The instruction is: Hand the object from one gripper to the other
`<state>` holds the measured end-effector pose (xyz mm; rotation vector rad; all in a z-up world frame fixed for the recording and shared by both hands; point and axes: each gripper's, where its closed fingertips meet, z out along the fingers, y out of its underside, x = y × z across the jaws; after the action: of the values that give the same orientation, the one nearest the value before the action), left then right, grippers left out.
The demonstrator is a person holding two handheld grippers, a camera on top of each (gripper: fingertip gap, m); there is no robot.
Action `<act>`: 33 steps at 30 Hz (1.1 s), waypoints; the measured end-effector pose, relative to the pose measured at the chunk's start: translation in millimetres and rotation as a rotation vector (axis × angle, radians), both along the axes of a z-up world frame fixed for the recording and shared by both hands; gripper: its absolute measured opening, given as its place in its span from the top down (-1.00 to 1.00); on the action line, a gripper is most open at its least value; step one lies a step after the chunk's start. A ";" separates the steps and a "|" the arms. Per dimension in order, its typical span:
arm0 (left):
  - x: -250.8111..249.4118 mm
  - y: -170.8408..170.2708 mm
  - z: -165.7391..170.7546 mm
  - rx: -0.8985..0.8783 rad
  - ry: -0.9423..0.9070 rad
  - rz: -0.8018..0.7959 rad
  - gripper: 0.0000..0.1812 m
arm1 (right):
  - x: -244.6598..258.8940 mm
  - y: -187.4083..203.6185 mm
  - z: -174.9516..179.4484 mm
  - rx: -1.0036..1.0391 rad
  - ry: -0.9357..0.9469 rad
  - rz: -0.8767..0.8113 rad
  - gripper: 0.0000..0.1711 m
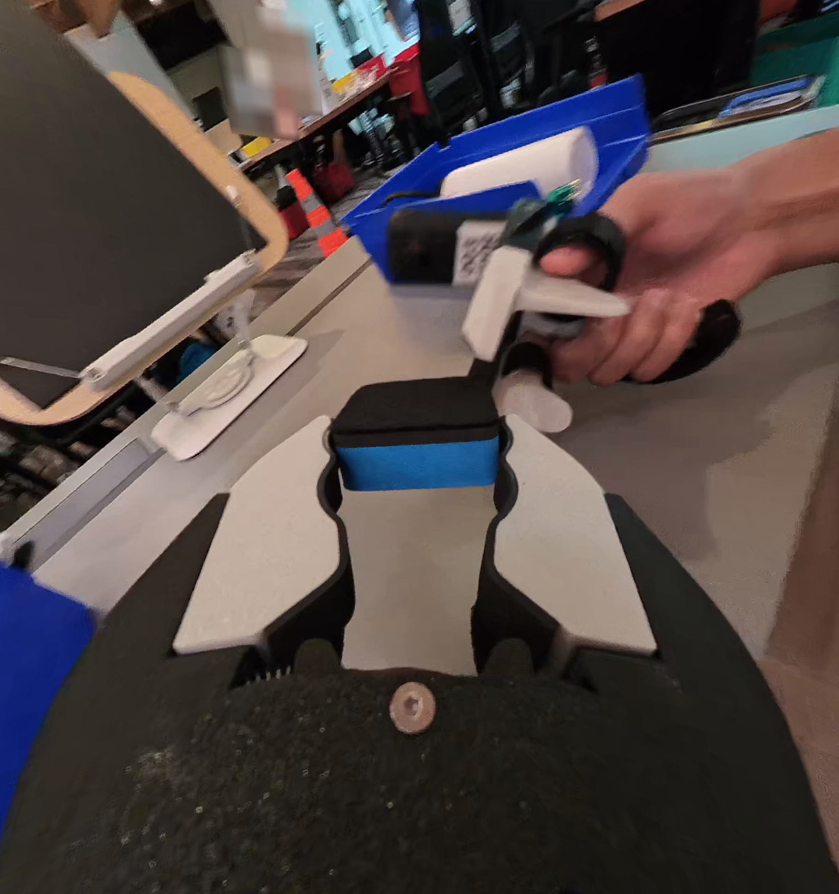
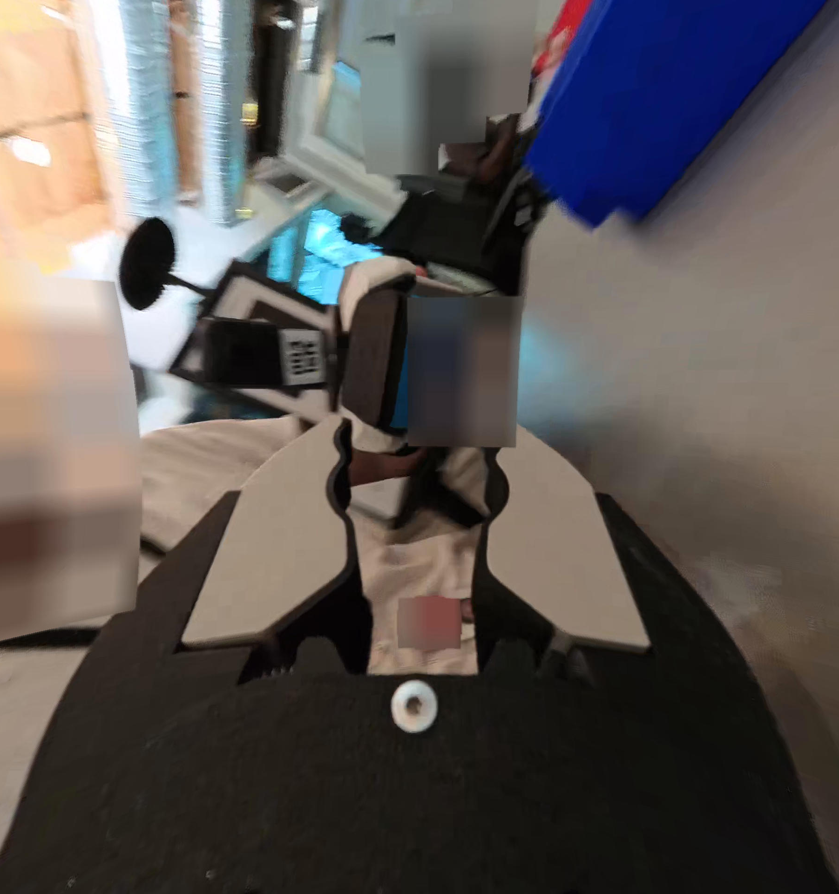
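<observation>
Left gripper (image 1: 415, 452) clamped on black-and-blue block (image 1: 415, 447), above grey table (image 1: 649, 484). Right gripper (image 2: 415, 464) spread, empty, beside block, its hand (image 1: 674, 290) near blue bin (image 1: 553, 140). Advice: align right fingers on block's free faces, close firmly before left releases.

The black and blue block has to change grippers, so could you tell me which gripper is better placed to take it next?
The right gripper: the left gripper already clamps the black and blue block, and the right's jaws are open beside it.

Left gripper (image 1: 415, 454) grips a black-and-blue block (image 1: 415, 442) between its fingertips.
</observation>
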<state>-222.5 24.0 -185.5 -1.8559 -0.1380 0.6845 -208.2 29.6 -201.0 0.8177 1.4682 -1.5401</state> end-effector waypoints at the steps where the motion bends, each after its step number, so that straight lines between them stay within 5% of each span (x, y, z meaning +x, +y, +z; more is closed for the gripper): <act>1: -10.3 -6.6 -3.0 -0.031 0.007 0.055 0.33 | -10.1 0.8 -3.8 0.073 0.089 -0.088 0.28; 7: -37.0 -23.5 -27.1 -0.358 0.257 0.236 0.33 | -28.2 -13.9 2.0 0.392 0.607 -0.407 0.09; 18: -14.0 -0.4 -41.8 -0.529 0.433 0.207 0.33 | -15.3 -27.5 -31.5 0.499 0.568 -0.289 0.32; 23: 2.1 2.5 -48.2 -0.406 0.197 0.071 0.38 | -20.0 -9.8 -40.0 0.553 0.608 -0.220 0.33; 26: 0.0 -1.6 -35.5 -0.219 -0.024 0.045 0.57 | -43.4 21.5 -46.3 0.784 0.876 -0.291 0.33; 33: -4.0 1.4 -32.1 0.105 -0.596 -0.027 0.44 | -44.5 16.9 -27.5 1.051 1.502 -0.365 0.33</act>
<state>-226.5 25.4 -217.7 -1.9049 -0.5232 0.0842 -252.7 46.5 -228.5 0.3282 3.5566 -1.5852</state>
